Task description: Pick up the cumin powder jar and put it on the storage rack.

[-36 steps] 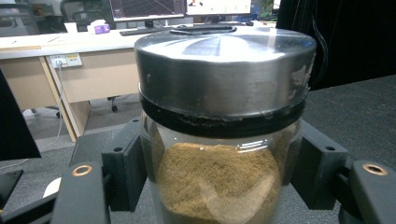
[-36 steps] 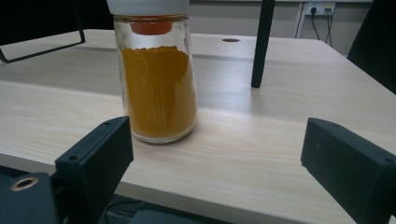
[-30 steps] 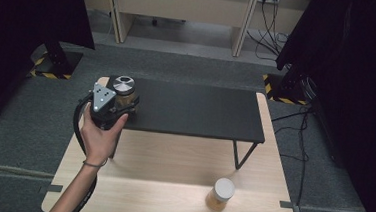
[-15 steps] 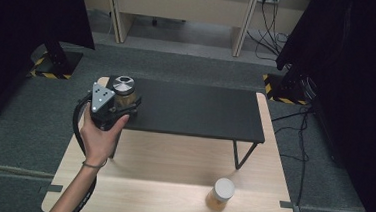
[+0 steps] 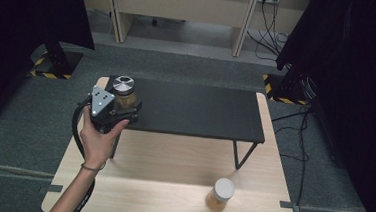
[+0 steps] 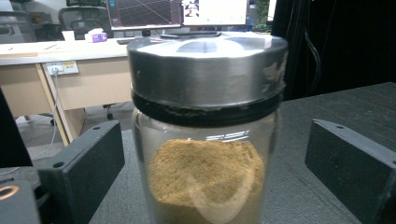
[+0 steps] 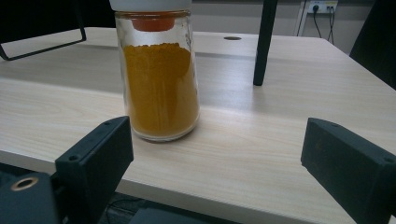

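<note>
Fingers [image 6: 84,172] of the left gripper [image 6: 210,186] stand wide apart on either side of the metal-lidded jar [image 6: 205,140], with a clear gap to the glass on both sides, gripping nothing. That jar holds brown powder and stands at the left end of the black shelf [image 5: 200,112], which sits on the wooden surface [image 5: 172,160]. Right gripper [image 7: 219,172] fingers are likewise spread wide and empty, low at the surface edge, facing the white-capped jar [image 7: 161,74] of orange powder, which stands in front of the shelf's right leg.
</note>
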`<state>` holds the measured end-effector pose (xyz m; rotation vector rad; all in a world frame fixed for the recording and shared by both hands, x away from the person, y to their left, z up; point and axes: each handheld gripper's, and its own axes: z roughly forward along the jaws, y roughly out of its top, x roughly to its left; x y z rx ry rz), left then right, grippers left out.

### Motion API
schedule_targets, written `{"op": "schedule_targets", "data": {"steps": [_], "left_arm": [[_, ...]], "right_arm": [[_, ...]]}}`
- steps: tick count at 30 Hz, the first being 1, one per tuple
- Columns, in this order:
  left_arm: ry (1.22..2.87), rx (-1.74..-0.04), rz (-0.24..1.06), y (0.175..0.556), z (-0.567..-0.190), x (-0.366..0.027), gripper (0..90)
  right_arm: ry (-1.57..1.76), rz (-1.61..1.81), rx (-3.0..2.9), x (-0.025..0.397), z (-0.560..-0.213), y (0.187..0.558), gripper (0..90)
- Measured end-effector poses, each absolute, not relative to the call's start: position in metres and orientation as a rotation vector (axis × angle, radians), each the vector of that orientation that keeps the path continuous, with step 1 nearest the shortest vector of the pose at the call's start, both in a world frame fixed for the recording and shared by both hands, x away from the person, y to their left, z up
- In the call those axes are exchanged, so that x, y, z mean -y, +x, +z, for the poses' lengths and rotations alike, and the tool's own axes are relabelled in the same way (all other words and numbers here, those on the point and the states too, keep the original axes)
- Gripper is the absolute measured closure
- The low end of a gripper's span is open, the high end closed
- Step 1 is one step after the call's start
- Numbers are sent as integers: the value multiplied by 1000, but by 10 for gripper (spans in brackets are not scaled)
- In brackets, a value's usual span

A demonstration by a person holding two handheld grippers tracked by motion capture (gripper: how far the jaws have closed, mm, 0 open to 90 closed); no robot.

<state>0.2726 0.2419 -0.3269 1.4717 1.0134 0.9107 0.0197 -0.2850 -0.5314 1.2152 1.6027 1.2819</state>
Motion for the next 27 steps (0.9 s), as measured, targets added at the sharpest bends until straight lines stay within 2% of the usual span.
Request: {"op": "schedule_targets", "data": {"steps": [27], "left_arm": [[1460,-982,952,237,-348,-252,41]], "right_arm": [[1216,1281,-1608,284,-531,19,94]]}}
